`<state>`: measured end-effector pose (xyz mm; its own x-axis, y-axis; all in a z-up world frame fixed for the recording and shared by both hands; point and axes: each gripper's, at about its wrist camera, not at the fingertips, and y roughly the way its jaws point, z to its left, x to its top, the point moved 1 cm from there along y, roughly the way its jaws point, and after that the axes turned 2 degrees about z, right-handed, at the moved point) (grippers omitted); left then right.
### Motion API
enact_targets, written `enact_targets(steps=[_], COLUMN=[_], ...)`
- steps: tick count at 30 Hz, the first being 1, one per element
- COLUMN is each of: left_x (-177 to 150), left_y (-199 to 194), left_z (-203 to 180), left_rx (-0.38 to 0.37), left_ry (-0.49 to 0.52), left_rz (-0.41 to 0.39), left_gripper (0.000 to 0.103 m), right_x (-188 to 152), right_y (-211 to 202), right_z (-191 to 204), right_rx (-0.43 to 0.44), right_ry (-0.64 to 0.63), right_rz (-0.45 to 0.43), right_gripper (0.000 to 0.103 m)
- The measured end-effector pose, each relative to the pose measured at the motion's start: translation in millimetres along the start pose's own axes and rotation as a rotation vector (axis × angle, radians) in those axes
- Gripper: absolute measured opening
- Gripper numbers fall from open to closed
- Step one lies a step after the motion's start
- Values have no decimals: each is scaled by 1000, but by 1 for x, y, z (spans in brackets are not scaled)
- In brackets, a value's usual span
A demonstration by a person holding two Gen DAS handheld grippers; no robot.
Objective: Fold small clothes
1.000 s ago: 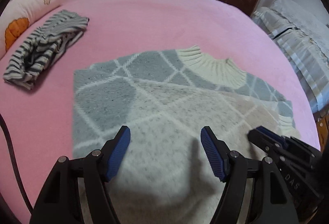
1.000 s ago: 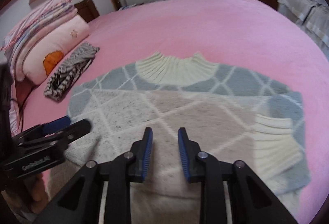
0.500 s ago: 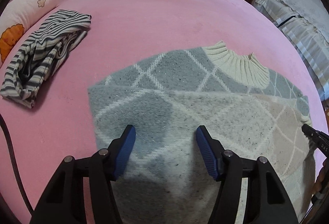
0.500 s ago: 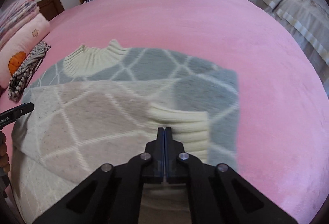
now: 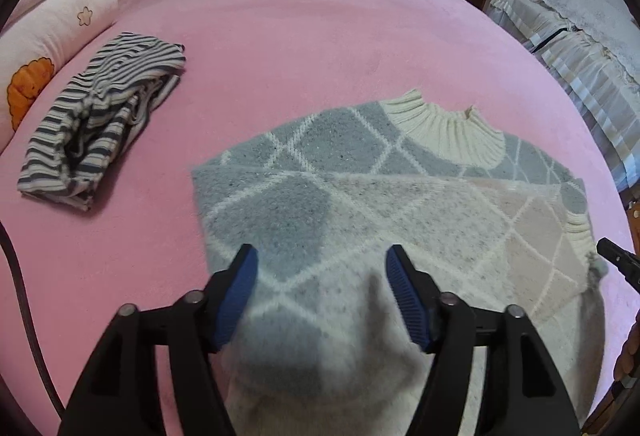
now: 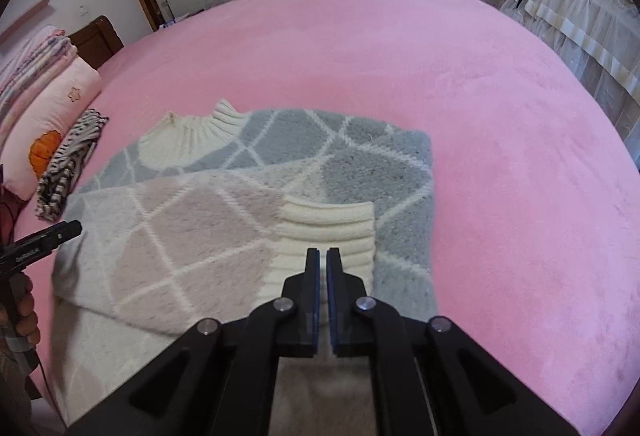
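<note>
A: Nearest? Left tool (image 5: 320, 276) opening, nothing gripped, above the sweater (image 5: 360, 203); hem cut off below.
B: Right tool (image 6: 323, 264) parting slightly over its cuff (image 6: 332, 232), empty. Writing on the other tool unreadable. Sweater lies on the bed (image 6: 440, 75); striped garment (image 5: 100, 115) beyond.

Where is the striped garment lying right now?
The striped garment lies bunched at the left of both wrist views, on the pink bedspread, beside the pillow and apart from the diamond-pattern sweater.

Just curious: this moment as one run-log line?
sweater: sleeve folded across | left gripper: opening, empty | right gripper: opening, empty, above cuff
</note>
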<state>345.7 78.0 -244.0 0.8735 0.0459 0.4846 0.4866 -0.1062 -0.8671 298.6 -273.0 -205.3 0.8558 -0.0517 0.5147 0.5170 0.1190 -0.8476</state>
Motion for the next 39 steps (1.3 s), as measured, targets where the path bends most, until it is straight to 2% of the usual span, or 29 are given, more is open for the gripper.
enact_targets(steps=[2, 7, 9, 12, 21, 25, 29, 34, 39], left_x=[-9, -40, -51, -71, -141, -175, -211, -246, -259], left_y=[-18, -53, -60, -67, -62, -63, -65, -75, -79], left_z=[-1, -16, -22, -29, -46, -58, -69, -71, -63], left_rx=[-1, -23, -19, -17, -51, -58, -44, 2, 21], left_ry=[-8, 29, 43, 47, 51, 112, 189, 253, 264], left_rz=[-22, -29, -27, -26, 104, 155, 187, 155, 157], left_gripper=[85, 86, 86, 87, 87, 87, 87, 87, 94], right_x=[-8, -38, -52, -70, -131, -163, -191, -212, -231], right_y=[-17, -43, -45, -43, -40, -43, -53, -67, -76], right_z=[8, 34, 45, 58, 75, 74, 69, 62, 52], right_rx=[9, 14, 25, 39, 62, 45, 27, 2, 0], right_ry=[-21, -73, -84, -91, -91, -98, -110, -117, -96], right_rz=[-6, -10, 1, 34, 152, 198, 208, 208, 206], right_gripper=[8, 26, 30, 30, 30, 30, 32, 35, 39])
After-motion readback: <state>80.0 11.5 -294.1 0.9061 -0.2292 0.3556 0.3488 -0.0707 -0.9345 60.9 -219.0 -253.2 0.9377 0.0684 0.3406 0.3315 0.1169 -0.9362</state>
